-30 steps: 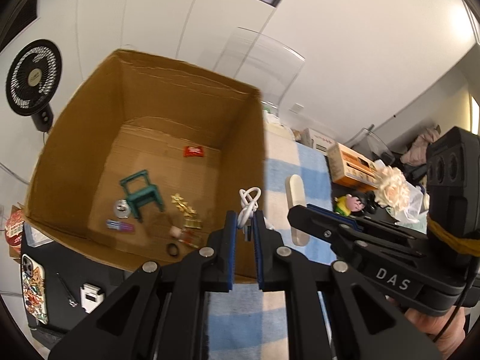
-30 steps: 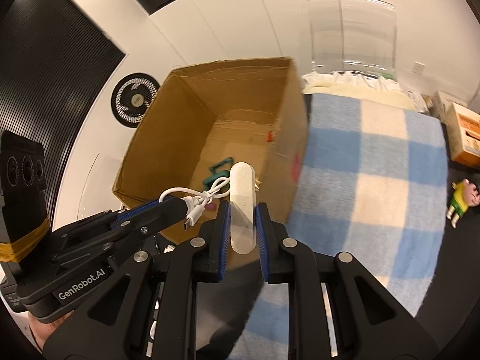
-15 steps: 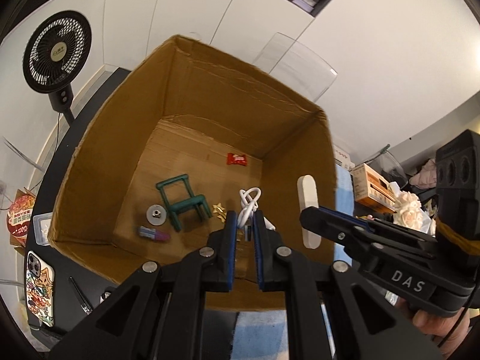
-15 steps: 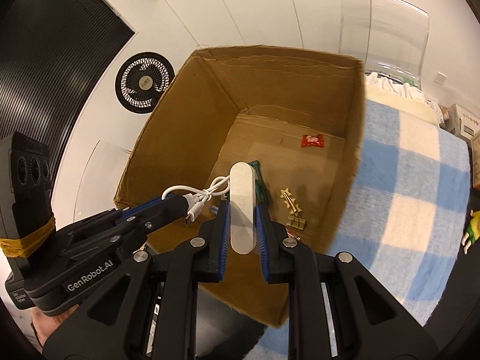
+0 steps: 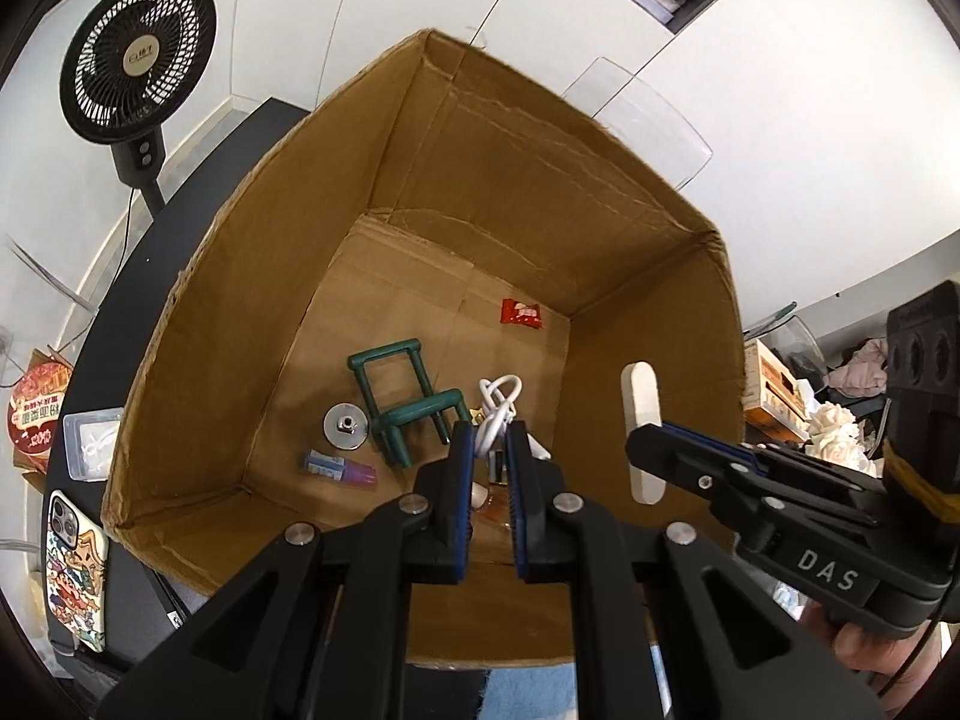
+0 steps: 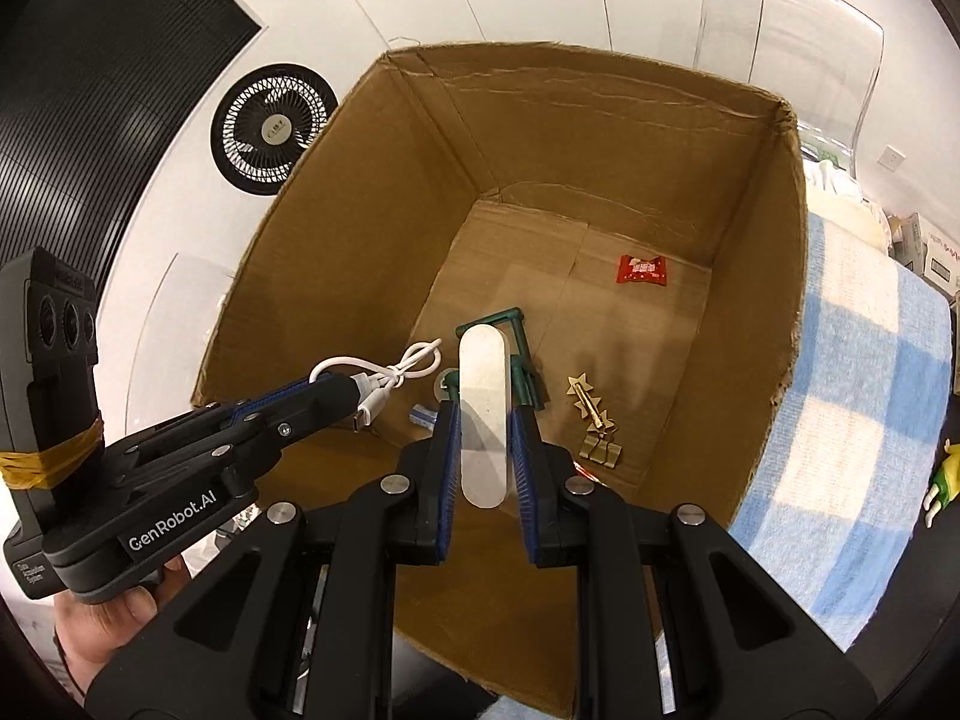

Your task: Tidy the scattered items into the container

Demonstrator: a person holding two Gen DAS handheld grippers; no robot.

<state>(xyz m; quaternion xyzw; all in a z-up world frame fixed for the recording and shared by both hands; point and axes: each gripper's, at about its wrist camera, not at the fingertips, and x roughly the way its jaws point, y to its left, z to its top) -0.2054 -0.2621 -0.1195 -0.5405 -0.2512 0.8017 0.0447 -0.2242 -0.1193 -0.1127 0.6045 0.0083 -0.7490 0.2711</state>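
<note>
Both grippers hang over the open cardboard box (image 5: 480, 168) (image 6: 600, 138). My left gripper (image 5: 487, 438) is shut on a coiled white cable (image 5: 498, 402) (image 6: 384, 375), its loop sticking out past the fingertips. My right gripper (image 6: 485, 414) is shut on a flat white oblong bar (image 6: 483, 414) (image 5: 642, 420) that stands up between the pads. On the box floor lie a green toy chair (image 5: 402, 396), a red candy wrapper (image 5: 521, 313) (image 6: 641, 270), a round metal disc (image 5: 345, 426), a blue-and-purple tube (image 5: 339, 468) and gold clips (image 6: 591, 414).
A black fan (image 5: 138, 54) stands behind the box at the left. A phone in a cartoon case (image 5: 75, 570) lies on the dark table left of the box. A blue checked cloth (image 6: 852, 450) lies right of the box, with a small toy figure (image 6: 942, 480) at its edge.
Both grippers have moved from beside the box's right wall to over its inside and come lower, still gripping the cable and the bar. The box floor now fills more of both views.
</note>
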